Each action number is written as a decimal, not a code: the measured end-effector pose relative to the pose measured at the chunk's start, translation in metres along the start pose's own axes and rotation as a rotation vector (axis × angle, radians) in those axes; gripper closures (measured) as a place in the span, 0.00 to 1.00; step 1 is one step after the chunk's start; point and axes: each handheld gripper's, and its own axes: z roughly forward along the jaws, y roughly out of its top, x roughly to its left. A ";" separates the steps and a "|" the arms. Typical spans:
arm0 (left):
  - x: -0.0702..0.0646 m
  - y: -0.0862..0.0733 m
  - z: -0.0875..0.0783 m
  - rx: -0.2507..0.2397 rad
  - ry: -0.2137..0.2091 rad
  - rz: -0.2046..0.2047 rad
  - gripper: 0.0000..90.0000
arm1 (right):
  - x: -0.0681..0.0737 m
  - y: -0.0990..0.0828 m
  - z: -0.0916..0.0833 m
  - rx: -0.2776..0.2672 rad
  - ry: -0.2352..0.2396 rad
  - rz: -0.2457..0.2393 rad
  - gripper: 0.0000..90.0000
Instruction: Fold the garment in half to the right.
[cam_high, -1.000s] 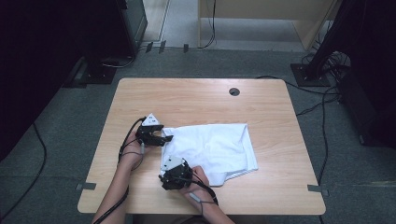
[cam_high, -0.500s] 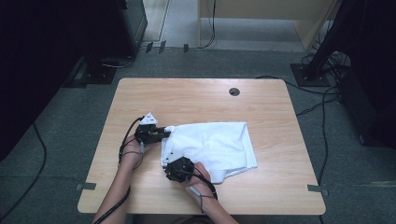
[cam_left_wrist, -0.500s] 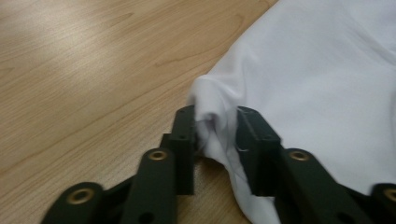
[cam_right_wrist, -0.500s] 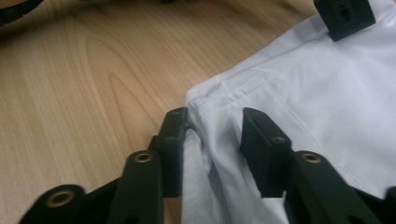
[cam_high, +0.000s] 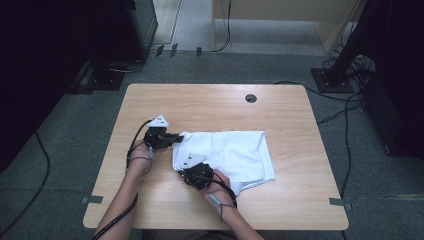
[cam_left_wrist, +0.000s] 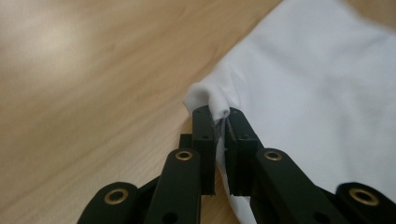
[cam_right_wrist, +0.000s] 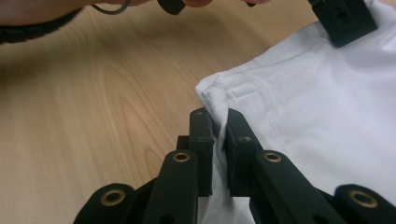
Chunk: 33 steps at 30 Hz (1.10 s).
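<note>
While the white cloth (cam_high: 230, 157) lay flat on the counter (cam_high: 210, 107), our left tongs (cam_left_wrist: 221, 120) and right tongs (cam_right_wrist: 219, 122) each pinched its left edge; we judged it soft, light, best held by corners.

Lab/office: desk (cam_high: 150, 105) w/ grommet hole (cam_high: 251, 98), floor cables (cam_high: 345, 135).

Right tongs (cam_right_wrist: 219, 119) pinch the stitched corner of the white cloth (cam_right_wrist: 327, 107) on the worktop (cam_right_wrist: 93, 107); the left tongs (cam_right_wrist: 343, 18) sit at one o'clock.
</note>
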 end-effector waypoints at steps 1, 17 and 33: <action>-0.002 0.007 -0.009 -0.027 -0.020 0.006 0.94 | 0.001 0.004 -0.007 -0.018 0.001 -0.006 0.94; -0.057 0.068 -0.059 -0.023 0.095 0.223 0.94 | -0.002 0.048 -0.087 -0.223 0.094 -0.008 0.95; -0.059 0.055 0.064 0.084 -0.021 0.190 0.93 | -0.055 -0.040 -0.075 0.009 0.018 0.055 0.94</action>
